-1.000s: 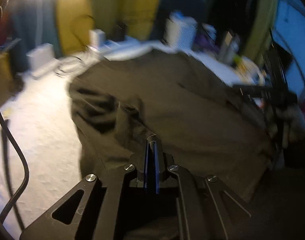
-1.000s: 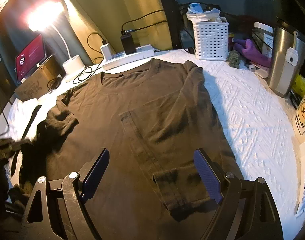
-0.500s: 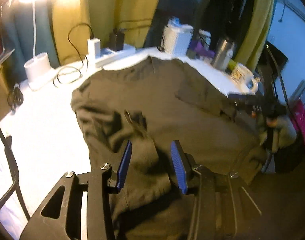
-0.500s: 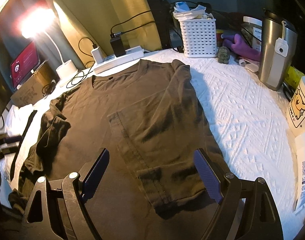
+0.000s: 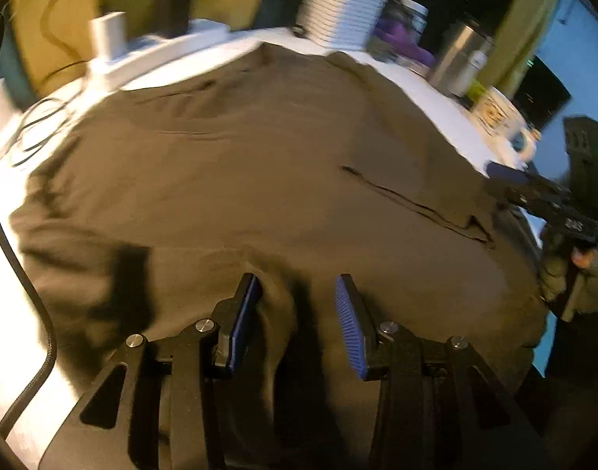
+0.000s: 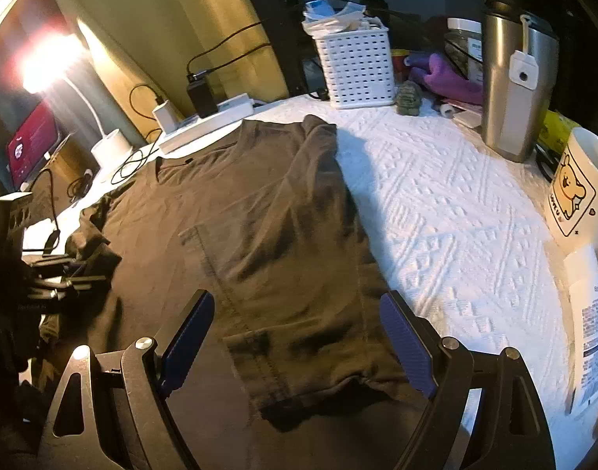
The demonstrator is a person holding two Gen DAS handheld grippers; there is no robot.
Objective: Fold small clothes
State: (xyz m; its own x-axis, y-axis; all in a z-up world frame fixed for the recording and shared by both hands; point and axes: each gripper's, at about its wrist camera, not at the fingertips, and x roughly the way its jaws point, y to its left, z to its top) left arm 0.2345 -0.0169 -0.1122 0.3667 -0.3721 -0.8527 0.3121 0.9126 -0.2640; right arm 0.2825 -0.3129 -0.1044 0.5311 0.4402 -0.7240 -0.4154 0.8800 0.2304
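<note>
The basket and power strip are motion-blurred (left wrist view). The mug is cut off by the frame edge.

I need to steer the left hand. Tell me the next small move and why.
Probably close the left tongs on the raised ridge of the dark shirt between their open pads. The shirt's right side is already folded over, while the left sleeve lies bunched, so that side likely goes next.
</note>
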